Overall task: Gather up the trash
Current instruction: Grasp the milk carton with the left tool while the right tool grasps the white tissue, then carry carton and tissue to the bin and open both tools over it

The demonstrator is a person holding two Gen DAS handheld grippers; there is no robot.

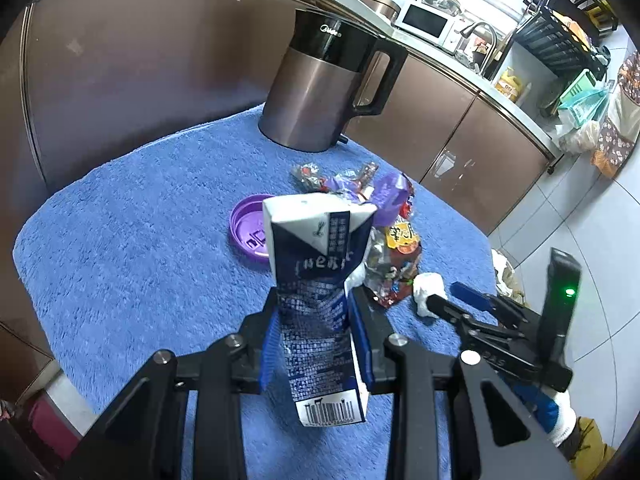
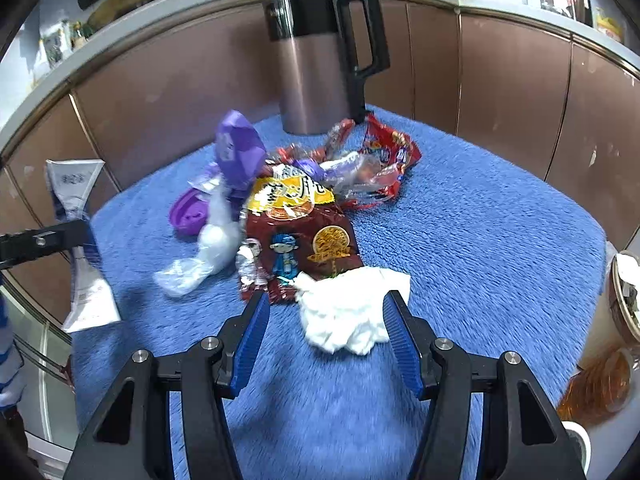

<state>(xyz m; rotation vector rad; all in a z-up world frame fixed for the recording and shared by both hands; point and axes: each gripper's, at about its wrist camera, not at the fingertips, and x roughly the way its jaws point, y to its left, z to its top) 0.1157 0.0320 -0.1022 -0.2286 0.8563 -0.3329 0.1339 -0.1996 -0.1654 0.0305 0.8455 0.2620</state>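
- I am pinching the milk carton (image 1: pixel 316 300) in my left claw (image 1: pixel 316 344), pads pressing its flattened waist, so it is hanging clear above the bench (image 1: pixel 132 240) and is ready to be carried off.
- The carton is creasing inward where the ribbed blue pads bite: soft, crushed card, dark blue and white, with a barcode on the lower end.
- I am holding my right claw (image 2: pixel 328 332) spread, a jaw on each side of the crumpled white tissue (image 2: pixel 352 312); the right pad looks to be touching it, the left one stands apart, so nothing is gripped yet.
- The tissue is lying on the near edge of the pile, probably the easiest next pick, being light and squashable.
- Behind it the glossy snack wrappers (image 2: pixel 304 236) are overlapping in a heap, crinkly foil and film, with a purple plastic lid (image 2: pixel 188 212) beside them.
- A fluffy blue towel is covering the bench; a metal kettle (image 1: pixel 320 84) with a black handle is standing at the back.
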